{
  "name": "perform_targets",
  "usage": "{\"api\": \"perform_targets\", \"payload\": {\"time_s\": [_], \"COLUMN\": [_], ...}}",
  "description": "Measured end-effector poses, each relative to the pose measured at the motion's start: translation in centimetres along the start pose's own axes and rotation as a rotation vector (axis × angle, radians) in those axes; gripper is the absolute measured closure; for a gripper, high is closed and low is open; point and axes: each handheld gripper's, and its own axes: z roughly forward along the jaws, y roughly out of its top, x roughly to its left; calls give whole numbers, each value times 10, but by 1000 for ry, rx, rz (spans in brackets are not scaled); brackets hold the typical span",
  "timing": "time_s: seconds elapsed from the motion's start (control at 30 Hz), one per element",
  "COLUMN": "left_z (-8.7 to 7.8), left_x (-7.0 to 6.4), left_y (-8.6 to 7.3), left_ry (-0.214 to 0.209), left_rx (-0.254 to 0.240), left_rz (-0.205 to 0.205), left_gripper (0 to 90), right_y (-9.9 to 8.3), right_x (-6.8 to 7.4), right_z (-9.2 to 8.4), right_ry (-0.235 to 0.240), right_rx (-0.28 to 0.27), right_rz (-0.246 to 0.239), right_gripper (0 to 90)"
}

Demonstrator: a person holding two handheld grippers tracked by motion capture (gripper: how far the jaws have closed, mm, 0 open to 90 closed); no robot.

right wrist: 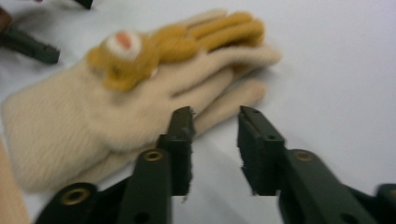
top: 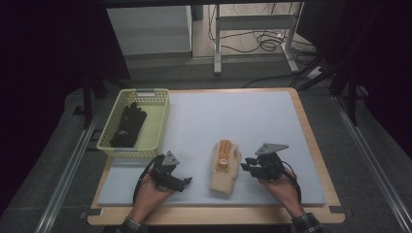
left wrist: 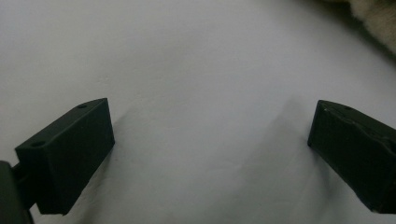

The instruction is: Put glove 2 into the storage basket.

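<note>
Grey tabletop point(top: 272, 121) pad; yellow basket point(top: 156, 127) upper left, black glove point(top: 128, 125) inside. Cream glove point(top: 225, 167) lower centre, long axis toward frame top. Right claw point(top: 246, 166) nearer, just right of it, jaws apart, empty. Left claw point(top: 185, 183) wide apart, empty

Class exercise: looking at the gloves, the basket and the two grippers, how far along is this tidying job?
Done: a black glove already lies in the yellow basket. In hand: the right gripper, jaws apart with nothing between them, sits beside the cream glove, which lies flat on the mat. The left gripper is open, empty. Left, probably: gripping the cream glove and moving it to the basket.
</note>
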Motion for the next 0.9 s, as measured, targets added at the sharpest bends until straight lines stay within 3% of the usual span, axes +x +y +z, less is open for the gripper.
{"api": "perform_targets", "payload": {"time_s": [0.23, 0.37, 0.73, 0.9], "left_z": [0, 0, -3, -11], "left_x": [0, 0, 0, 9], "left_y": [0, 0, -1, -9], "left_ry": [0, 0, 5, 19], "left_rx": [-1, -3, 0, 8], "left_rz": [-1, -3, 2, -11], "left_gripper": [8, 9, 27, 19], "right_y": [-22, -26, -14, -5], "right_x": [20, 33, 53, 60], "right_z": [5, 12, 36, 49], "right_ry": [55, 92, 116, 106], "right_rx": [25, 36, 20, 12], "right_rz": [-30, -50, -84, -98], "right_gripper": [817, 834, 839, 836]}}
